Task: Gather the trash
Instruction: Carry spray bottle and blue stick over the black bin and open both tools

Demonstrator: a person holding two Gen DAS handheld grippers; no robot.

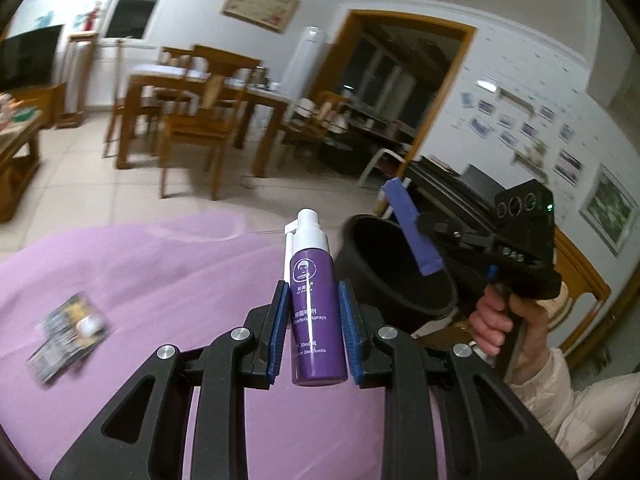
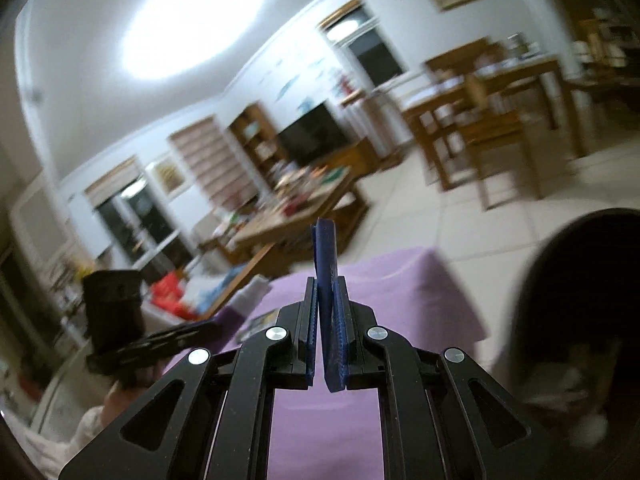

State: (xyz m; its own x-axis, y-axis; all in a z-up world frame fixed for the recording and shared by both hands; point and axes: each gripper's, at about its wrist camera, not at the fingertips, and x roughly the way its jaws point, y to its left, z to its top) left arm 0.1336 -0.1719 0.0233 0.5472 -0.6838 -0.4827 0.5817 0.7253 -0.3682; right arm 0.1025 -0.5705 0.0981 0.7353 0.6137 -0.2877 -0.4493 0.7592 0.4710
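We find the left hand-held gripper pinching a purple spray bottle upright at lower centre, above a surface draped in lilac cloth. A blurred printed packet lies on the cloth at lower left. The right hand-held gripper, jaws pressed together with nothing between them, sits at the rim of a black bin at centre right. Beyond, a tiled floor, wooden dining table with chairs, a cluttered coffee table and a television.
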